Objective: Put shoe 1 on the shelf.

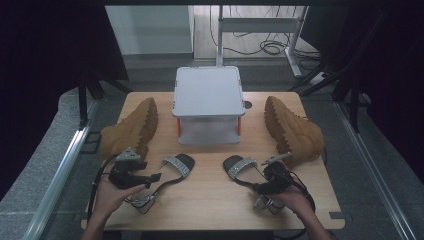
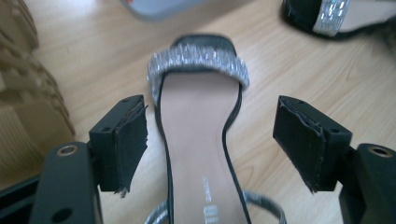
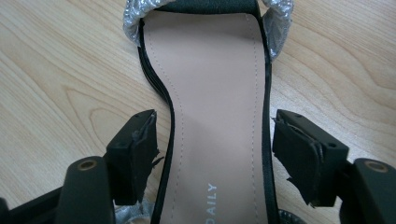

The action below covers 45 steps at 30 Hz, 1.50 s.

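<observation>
Sandals, one under each of my hand-held grippers, lie flat on the wooden bench (image 1: 210, 200) near its front edge. My left hand-held gripper (image 2: 210, 135) straddles the left sandal (image 2: 198, 140), pads standing off both edges of its sole, released. My right hand-held gripper (image 3: 215, 149) likewise brackets the right sandal (image 3: 215, 116) without pressing on it, jaws spread.

On the right sandal's tan insole I read "DAILY" in pale capitals, cut off at the bottom of the right gripper view. The left sandal's insole carries dark print that is too blurred to read. Each sandal has a glittering silver toe strap and a black sole.

Beyond them, toward the middle of the bench, stands a white two-tier rack (image 1: 208, 105) with orange posts, straight ahead of both sandals. A tan boot (image 1: 131, 131) lies on its side to the rack's left, and another tan boot (image 1: 294, 131) lies to its right, close to my right hand (image 1: 295, 200).
</observation>
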Motion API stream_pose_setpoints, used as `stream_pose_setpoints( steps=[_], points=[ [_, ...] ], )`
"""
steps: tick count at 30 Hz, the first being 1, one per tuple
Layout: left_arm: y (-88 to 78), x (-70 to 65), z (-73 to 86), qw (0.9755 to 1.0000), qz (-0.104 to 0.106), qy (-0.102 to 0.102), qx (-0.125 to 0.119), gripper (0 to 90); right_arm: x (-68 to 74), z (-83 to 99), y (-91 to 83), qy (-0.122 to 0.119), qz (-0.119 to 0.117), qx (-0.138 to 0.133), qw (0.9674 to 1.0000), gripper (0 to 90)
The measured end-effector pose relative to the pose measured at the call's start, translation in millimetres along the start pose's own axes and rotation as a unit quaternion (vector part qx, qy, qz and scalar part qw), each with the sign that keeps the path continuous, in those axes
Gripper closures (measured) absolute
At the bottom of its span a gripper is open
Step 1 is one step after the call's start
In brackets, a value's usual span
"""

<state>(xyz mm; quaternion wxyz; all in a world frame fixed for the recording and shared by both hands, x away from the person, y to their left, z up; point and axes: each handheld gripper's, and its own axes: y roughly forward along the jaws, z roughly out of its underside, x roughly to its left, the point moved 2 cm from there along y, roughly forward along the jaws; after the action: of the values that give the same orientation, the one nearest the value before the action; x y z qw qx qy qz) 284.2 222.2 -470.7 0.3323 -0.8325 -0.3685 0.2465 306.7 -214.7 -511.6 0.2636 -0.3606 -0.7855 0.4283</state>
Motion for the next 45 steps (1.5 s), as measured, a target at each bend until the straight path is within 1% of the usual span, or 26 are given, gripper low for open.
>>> stream_pose_setpoints(
  steps=[1, 2, 5, 11, 15, 21, 25, 29, 35, 37, 38, 40, 41, 42, 43, 45],
  points=[
    [0.0, 0.0, 0.0, 1.0, 0.0, 0.0, 0.0, 25.8, 0.0, 0.0, 0.0, 0.0, 0.0, 0.0, 1.0, 30.7],
    [0.1, 0.1, 1.1, 1.0, 0.0, 0.001, 0.007, 25.8, 0.0, -0.1, -0.2, -0.003, 0.0, 0.001, 1.0, 30.6],
    [-0.5, 1.1, 3.6, 0.9998, -0.009, 0.0, 0.019, 25.4, 0.1, 0.0, -1.0, -0.006, 0.001, -0.001, 1.0, 30.5],
    [-0.9, 4.0, 8.7, 0.9994, -0.009, -0.005, 0.033, 25.4, 1.5, 0.2, -1.8, -0.012, 0.002, -0.003, 0.9999, 30.6],
    [1.7, 8.3, 13.6, 0.9989, -0.009, -0.012, 0.044, 25.7, 2.0, -1.3, -0.6, -0.014, 0.004, -0.001, 0.9999, 30.7],
    [6.4, 7.2, 15.5, 0.9984, -0.008, -0.012, 0.054, 26.1, 3.0, -3.2, 0.4, -0.019, 0.008, 0.0, 0.9998, 30.9],
    [11.0, 7.0, 15.4, 0.998, -0.012, -0.011, 0.062, 26.7, 3.2, -2.1, 0.2, -0.019, 0.01, -0.002, 0.9998, 31.0],
    [19.1, 5.6, 15.7, 0.9963, -0.019, -0.006, 0.084, 26.8, 1.7, -0.4, 0.8, -0.018, 0.01, -0.002, 0.9998, 31.0],
    [31.0, 0.1, 14.2, 0.9939, -0.018, 0.001, 0.108, 26.9, 2.3, 0.7, 0.6, -0.02, 0.012, -0.002, 0.9997, 31.2],
    [36.0, -1.3, 13.4, 0.993, -0.023, 0.0, 0.116, 27.0, 2.6, 0.7, 0.6, -0.02, 0.013, -0.002, 0.9997, 31.2],
    [40.8, -2.8, 12.8, 0.992, -0.026, 0.004, 0.123, 27.0, 2.8, 0.5, 0.8, -0.02, 0.014, -0.003, 0.9997, 31.2],
    [43.4, -4.1, 12.4, 0.9917, -0.025, 0.004, 0.126, 27.1, 2.9, 0.4, 0.8, -0.02, 0.014, -0.003, 0.9997, 31.2],
    [46.5, -4.9, 12.1, 0.9907, -0.024, 0.008, 0.134, 27.1, 2.9, 0.2, 1.0, -0.02, 0.013, -0.003, 0.9997, 31.2],
    [49.3, -5.8, 12.0, 0.99, -0.025, 0.007, 0.139, 27.3, 2.9, 0.1, 1.3, -0.02, 0.014, -0.002, 0.9997, 31.2],
    [51.3, -6.3, 12.0, 0.9889, -0.028, 0.01, 0.145, 27.1, 2.7, 0.0, 1.6, -0.02, 0.014, -0.002, 0.9997, 31.2],
    [53.8, -6.6, 11.9, 0.9874, -0.033, 0.009, 0.154, 27.7, 2.4, -0.3, 2.1, -0.021, 0.012, -0.001, 0.9997, 31.2]
  ],
)
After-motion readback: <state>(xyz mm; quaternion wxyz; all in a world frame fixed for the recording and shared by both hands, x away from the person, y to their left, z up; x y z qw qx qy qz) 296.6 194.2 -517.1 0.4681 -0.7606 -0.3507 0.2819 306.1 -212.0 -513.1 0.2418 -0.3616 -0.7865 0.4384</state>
